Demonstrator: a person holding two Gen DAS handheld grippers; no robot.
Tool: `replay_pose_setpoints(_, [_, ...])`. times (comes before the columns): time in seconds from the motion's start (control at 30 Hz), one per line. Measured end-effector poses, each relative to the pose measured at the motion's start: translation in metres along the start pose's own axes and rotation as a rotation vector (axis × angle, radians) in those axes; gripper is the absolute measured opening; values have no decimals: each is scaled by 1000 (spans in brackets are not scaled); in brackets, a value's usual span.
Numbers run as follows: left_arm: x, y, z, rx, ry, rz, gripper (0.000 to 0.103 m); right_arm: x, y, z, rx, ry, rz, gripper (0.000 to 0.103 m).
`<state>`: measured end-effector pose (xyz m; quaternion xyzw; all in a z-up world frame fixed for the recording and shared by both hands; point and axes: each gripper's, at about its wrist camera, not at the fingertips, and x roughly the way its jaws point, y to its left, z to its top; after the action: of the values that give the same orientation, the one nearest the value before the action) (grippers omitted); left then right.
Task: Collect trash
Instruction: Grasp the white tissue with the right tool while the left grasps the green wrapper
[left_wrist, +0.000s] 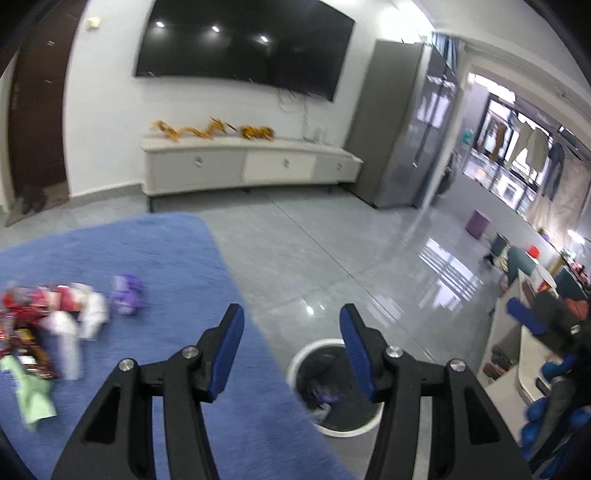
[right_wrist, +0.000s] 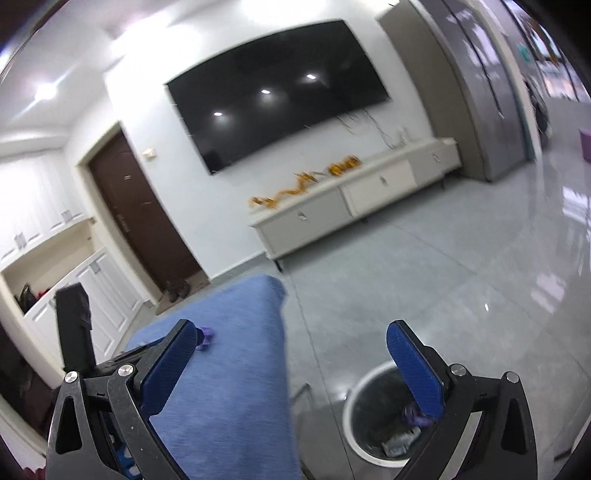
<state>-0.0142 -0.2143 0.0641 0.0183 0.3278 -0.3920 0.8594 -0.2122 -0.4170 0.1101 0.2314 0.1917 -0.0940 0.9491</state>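
Trash (left_wrist: 55, 325) lies in a loose heap on the blue cloth (left_wrist: 147, 258) at the left of my left-wrist view: red and brown wrappers, crumpled white paper, a purple packet (left_wrist: 127, 295) and a pale green scrap (left_wrist: 31, 391). My left gripper (left_wrist: 291, 332) stands partly spread with nothing between its blue pads (left_wrist: 231, 354), poised over the cloth's right edge and the grey tiled floor (left_wrist: 332, 240). A white-rimmed bin (left_wrist: 295, 365) with a dark liner sits on the floor just beside the cloth; purple and pale scraps already lie inside it. My right gripper (right_wrist: 291, 350) is spread wide and empty, its right pad (right_wrist: 413, 369) overlapping the bin (right_wrist: 354, 391) in the right-wrist view, its left pad above the cloth (right_wrist: 229, 369). Beyond, a dark television (left_wrist: 243, 48) hangs on the white wall above a low pale cabinet (left_wrist: 251, 166) carrying orange ornaments.
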Motion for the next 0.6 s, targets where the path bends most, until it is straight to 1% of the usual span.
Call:
replay_pose_setpoints(0.17, [-58,49,-2,-51,-80,81,52,-7,56,6,-94,-16,46,103])
replay_pose_setpoints(0.27, [-95,81,-5,-86,-141,153,52,-8,85,8,-125,-16,71,103])
replay_pose_setpoints(0.5, [-184,157,-14,-172,-273,348,53,0,149,7,-223,-3,97,103])
replay_pose_setpoints(0.6, [-211,192,-16,-218,-316,399,53,4,173,10,-265,-3,110,103])
